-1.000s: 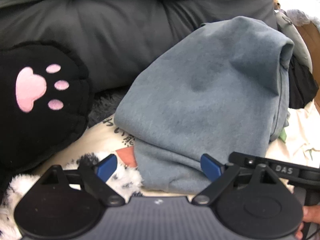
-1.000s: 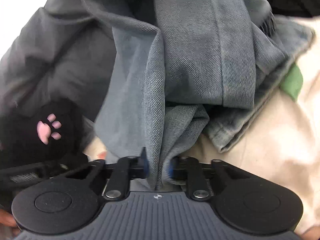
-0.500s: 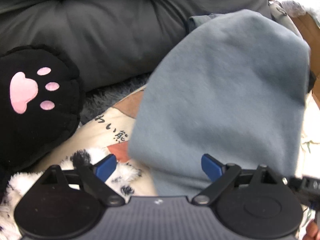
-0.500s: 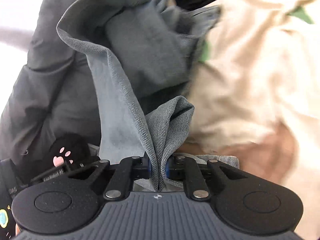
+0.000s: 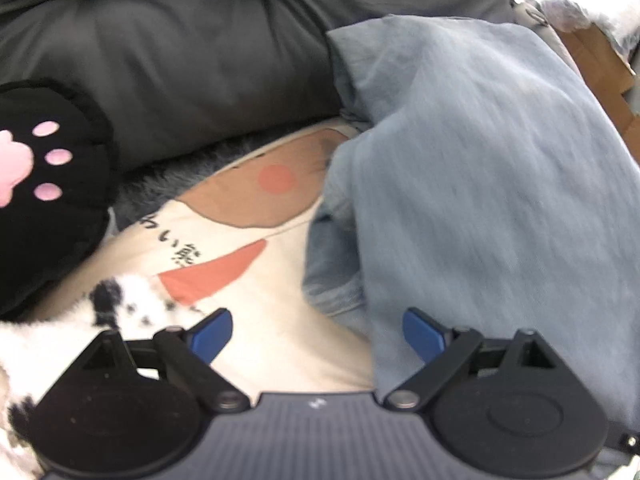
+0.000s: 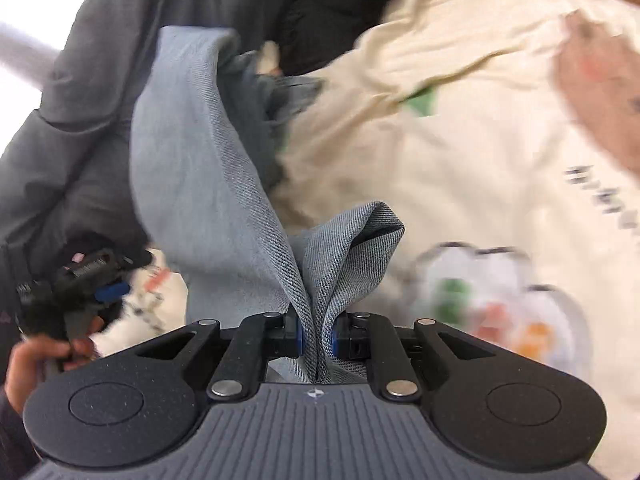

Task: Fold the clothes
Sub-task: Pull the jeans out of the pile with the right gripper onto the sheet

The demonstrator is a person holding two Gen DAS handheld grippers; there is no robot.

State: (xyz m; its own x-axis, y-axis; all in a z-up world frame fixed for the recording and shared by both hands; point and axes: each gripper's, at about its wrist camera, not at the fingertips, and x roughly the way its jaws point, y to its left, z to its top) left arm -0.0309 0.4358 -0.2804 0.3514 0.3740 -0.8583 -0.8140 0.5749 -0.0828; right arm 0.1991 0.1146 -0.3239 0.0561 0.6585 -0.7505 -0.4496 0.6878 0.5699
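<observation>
A grey-blue denim garment (image 5: 480, 184) hangs stretched across the right half of the left wrist view, lifted off a cream printed blanket (image 5: 248, 280). My right gripper (image 6: 316, 340) is shut on a bunched fold of that denim garment (image 6: 208, 184), which rises from the pads and trails off to the upper left. My left gripper (image 5: 318, 332) stands open above the blanket, its blue pads apart with nothing pinched; the cloth's edge hangs in front of its right pad. The left gripper (image 6: 108, 292) also shows at the left of the right wrist view, held by a hand.
A black plush cushion with a pink paw print (image 5: 44, 184) lies at the left. A dark grey padded cushion (image 5: 180, 60) runs along the back. A cream printed shirt (image 6: 460, 140) covers the right of the right wrist view. Brown cardboard (image 5: 600, 68) sits at far right.
The right gripper has swung away to the right and upward with the denim, pulling it out of its heap into a long hanging sheet. The left gripper shifted slightly and stays open.
</observation>
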